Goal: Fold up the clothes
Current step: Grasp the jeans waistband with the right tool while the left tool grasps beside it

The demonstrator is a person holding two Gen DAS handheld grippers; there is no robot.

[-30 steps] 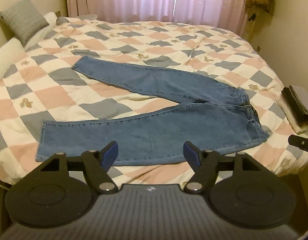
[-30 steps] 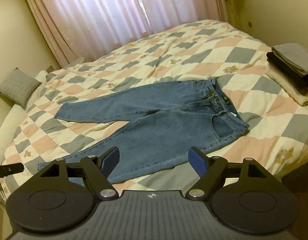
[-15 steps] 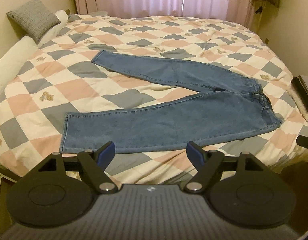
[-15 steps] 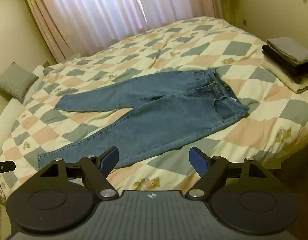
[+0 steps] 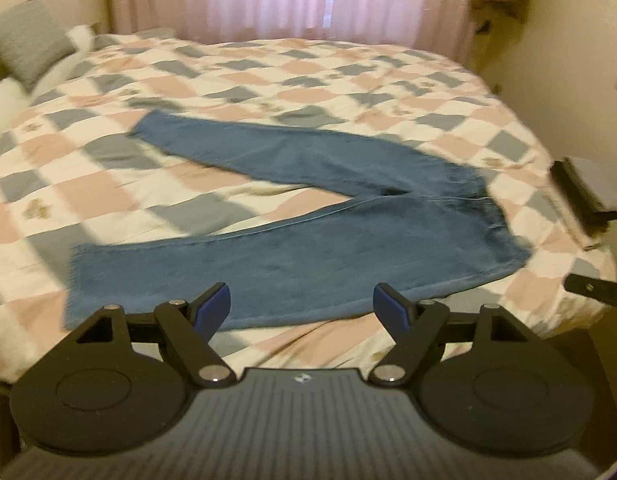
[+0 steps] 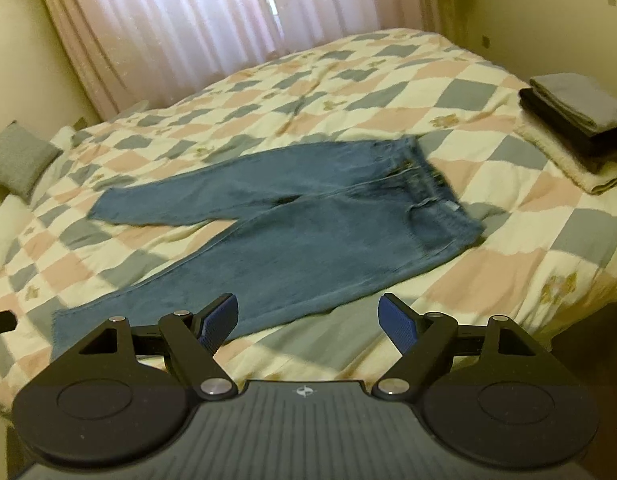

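While the left gripper [image 5: 301,307] hung over the bed's near edge with its tongs wide apart and empty, blue jeans [image 5: 308,216] lay flat mid-quilt [image 5: 236,80], legs spread. Further right, the right gripper [image 6: 308,317] gaped too.

Blue jeans [image 6: 308,232] flat on checkered quilt [image 6: 488,92], wide-spread right gripper [image 6: 308,320] empty above the near edge.

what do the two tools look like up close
The left tool and right tool look alike: black linkage arms with silver pivot pins, two round black discs, blue ribbed fingertips, and a grey ridged body with a small logo. No cables or sleeves show.
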